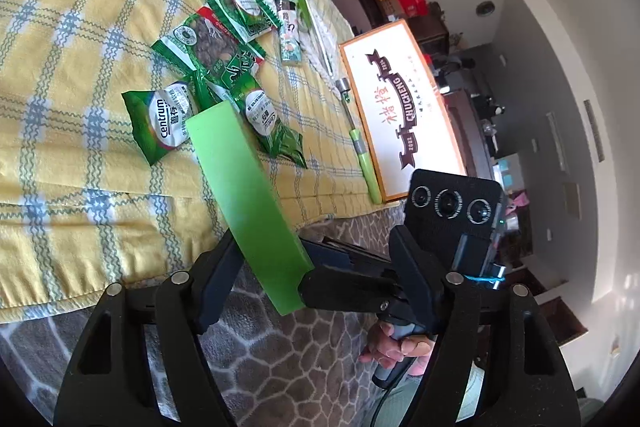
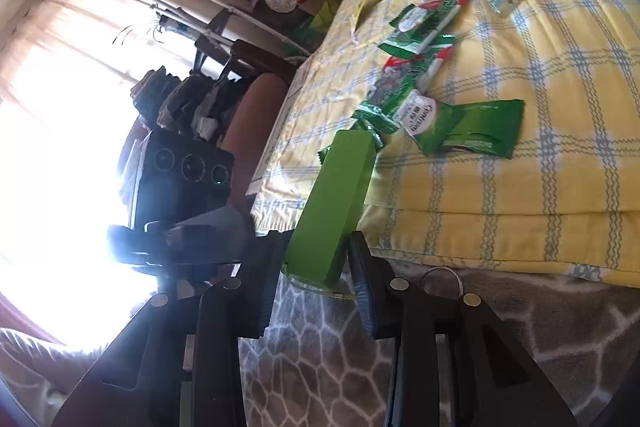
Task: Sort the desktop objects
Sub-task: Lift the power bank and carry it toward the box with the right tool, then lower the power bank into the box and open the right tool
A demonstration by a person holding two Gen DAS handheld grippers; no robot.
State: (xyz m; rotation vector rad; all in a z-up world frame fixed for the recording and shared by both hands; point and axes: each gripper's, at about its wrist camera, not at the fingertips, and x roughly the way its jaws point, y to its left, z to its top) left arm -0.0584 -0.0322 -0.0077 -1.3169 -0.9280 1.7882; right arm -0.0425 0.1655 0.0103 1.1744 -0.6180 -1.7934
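A long flat green box (image 1: 248, 203) is held at one end between the fingers of both grippers. In the left wrist view my left gripper (image 1: 260, 291) has its left finger (image 1: 220, 279) against the box's near end, and the right gripper's finger (image 1: 344, 285) presses the other side. In the right wrist view the same green box (image 2: 336, 203) sits between my right gripper's (image 2: 316, 291) two black fingers (image 2: 362, 291), which touch its sides. Green snack packets (image 1: 208, 55) lie in a loose pile on the yellow checked cloth (image 1: 80, 27).
A white and orange box (image 1: 400, 107) lies at the cloth's right edge, with a green-handled tool (image 1: 360, 139) beside it. Pens and a small tube (image 1: 290, 39) lie further back. A grey patterned blanket (image 1: 312, 355) covers the near surface. Bright window at left in the right wrist view.
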